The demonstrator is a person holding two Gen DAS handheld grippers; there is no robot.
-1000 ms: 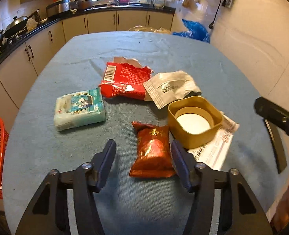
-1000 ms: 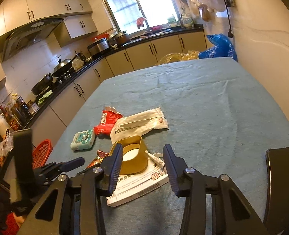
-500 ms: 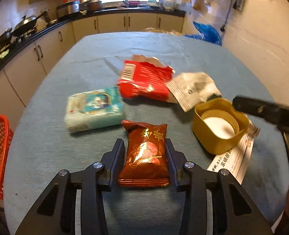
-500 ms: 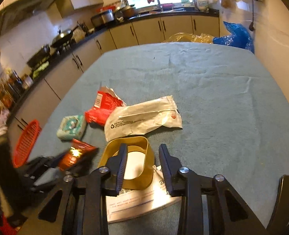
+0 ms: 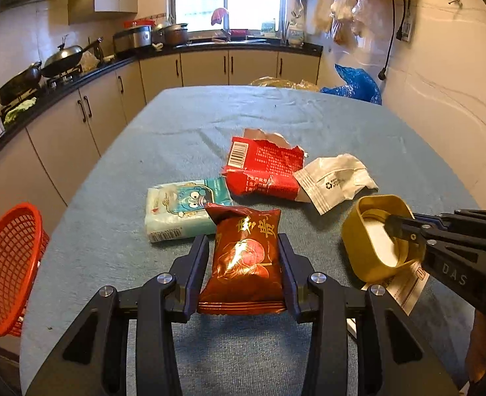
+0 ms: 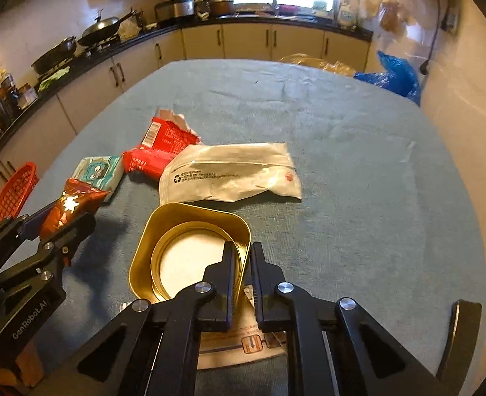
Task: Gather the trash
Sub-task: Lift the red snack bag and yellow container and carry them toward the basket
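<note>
On the blue-covered table, the left gripper pinches a dark red snack packet between its fingers beside the tissue pack, while the right gripper has its fingers nearly together, clamping the near wall of a gold tin lying on a printed sheet.

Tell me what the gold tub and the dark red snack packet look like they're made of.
The gold tub looks like thin metal or metallic-coated plastic: smooth, glossy, with a rolled rim; which one is unclear. The dark red snack packet looks like shiny plastic foil: it glints, crinkles, and has crimped sealed ends.
</note>
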